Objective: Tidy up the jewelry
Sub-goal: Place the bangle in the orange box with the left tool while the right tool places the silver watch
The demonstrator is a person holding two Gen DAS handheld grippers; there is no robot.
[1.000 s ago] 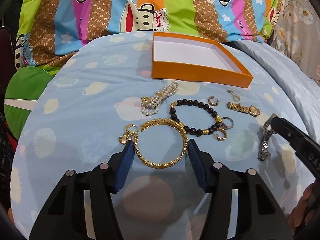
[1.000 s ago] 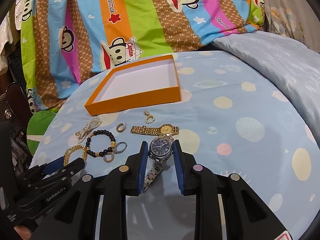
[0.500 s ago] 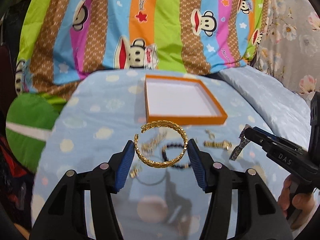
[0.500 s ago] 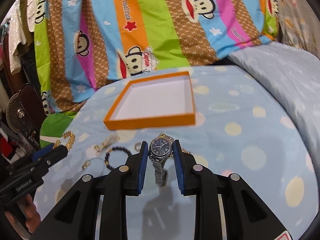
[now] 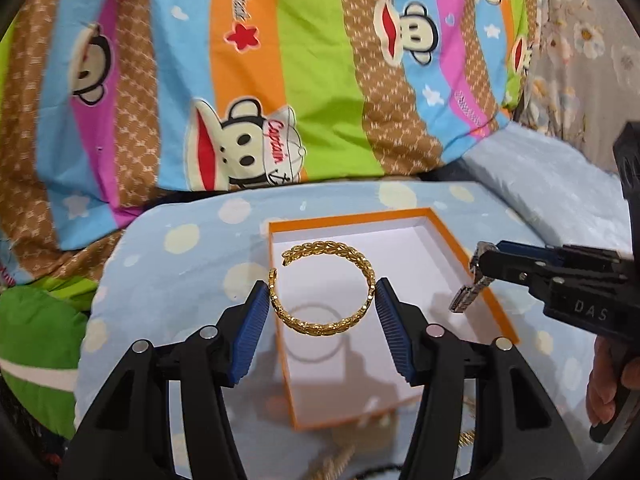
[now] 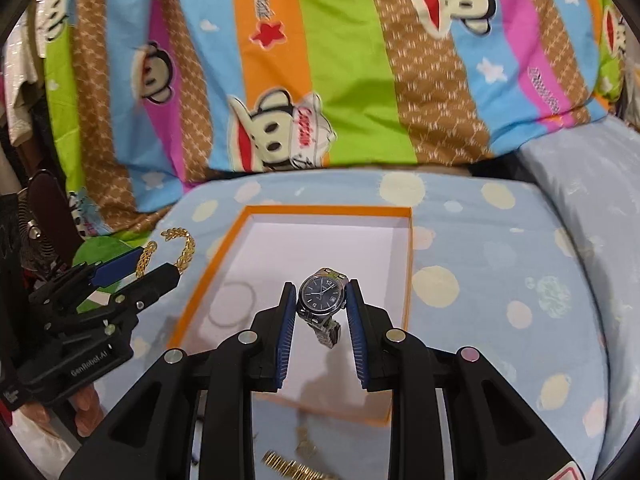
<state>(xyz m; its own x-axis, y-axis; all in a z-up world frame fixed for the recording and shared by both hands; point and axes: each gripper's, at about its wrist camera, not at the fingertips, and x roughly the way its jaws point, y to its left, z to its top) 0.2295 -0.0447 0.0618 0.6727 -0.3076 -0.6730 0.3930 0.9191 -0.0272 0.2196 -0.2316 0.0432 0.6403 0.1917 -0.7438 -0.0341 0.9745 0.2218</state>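
Note:
My left gripper (image 5: 322, 294) is shut on a gold leaf-pattern bangle (image 5: 320, 326) and holds it above the left part of the orange box (image 5: 496, 308) with a white inside. My right gripper (image 6: 322, 294) is shut on a silver watch with a dark blue dial (image 6: 318, 294), its strap hanging down, above the same orange box (image 6: 410, 264). The right gripper with the watch strap (image 5: 466, 296) shows at the right of the left wrist view. The left gripper with the bangle (image 6: 180, 248) shows at the left of the right wrist view.
The box lies on a light blue spotted sheet (image 6: 500, 280). A striped monkey-print quilt (image 5: 280, 80) is piled behind it. Other jewelry lies near the box's near edge: a gold band (image 6: 288, 466) and chain pieces (image 5: 336, 464). A green cushion (image 5: 36, 320) is at left.
Both grippers have lifted their pieces off the sheet and carried them forward over the orange box. The rest of the jewelry now lies below and behind the fingers.

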